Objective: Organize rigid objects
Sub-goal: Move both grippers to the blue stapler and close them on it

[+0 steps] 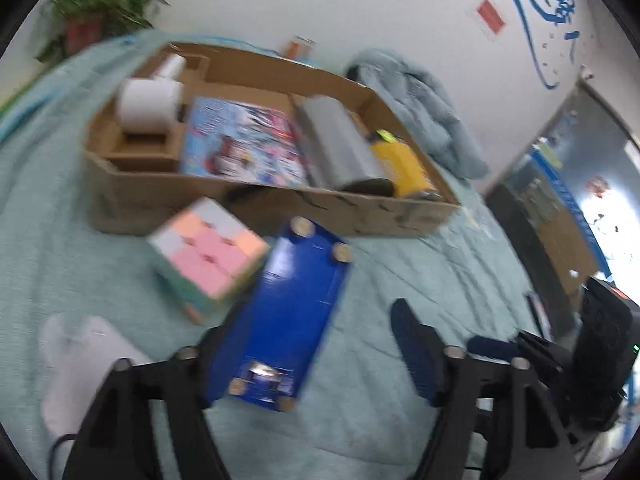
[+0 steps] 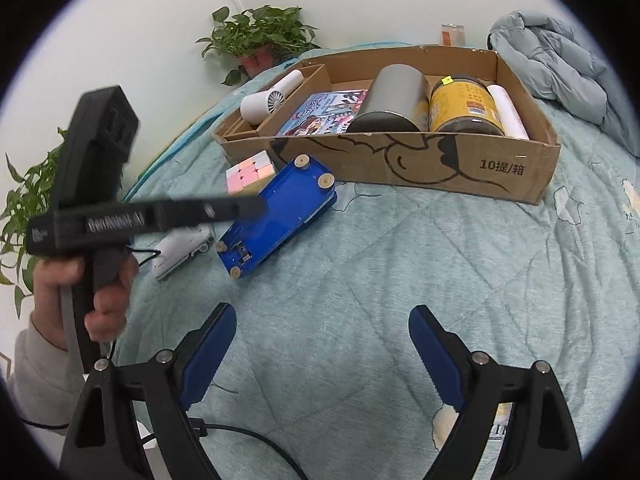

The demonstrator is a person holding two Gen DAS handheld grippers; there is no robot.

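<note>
the blue box (image 1: 280, 316) is seen lying on the quilted bed (image 2: 380, 272), just in front of the cardboard tray (image 2: 400, 168) and beside the pastel cube (image 1: 208, 252), its near end between the open jaws of the left gripper (image 1: 312, 356), while the right gripper (image 2: 322, 356) is held open over bare quilt.

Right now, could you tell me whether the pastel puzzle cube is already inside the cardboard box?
No, the pastel puzzle cube lies on the green quilt outside the cardboard box, beside the blue case.
</note>
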